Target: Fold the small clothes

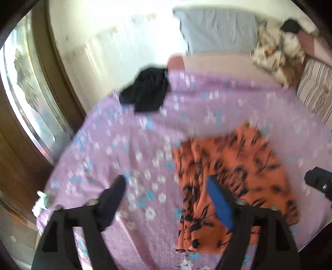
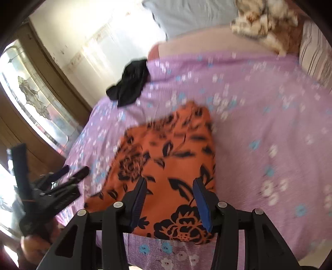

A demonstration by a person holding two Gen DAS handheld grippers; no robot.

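1. One orange floral garment (image 2: 166,164), centre of the frame.
2. One black garment (image 2: 128,83), upper left.
3. One lilac flowered bedsheet (image 2: 269,124).
4. One grey pillow (image 2: 193,14), top.
5. Two grippers: left gripper (image 2: 72,173), right gripper (image 2: 169,197).

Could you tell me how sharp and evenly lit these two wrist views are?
Left wrist view: heavy motion blur smears the orange garment and bedspread; the wall is overexposed. Right wrist view: somewhat sharper near the right gripper, blurred farther out, with similar glare and fisheye bending.

Bright daylight, blown-out far wall (image 1: 128,41); motion blur, fisheye-dark corners.
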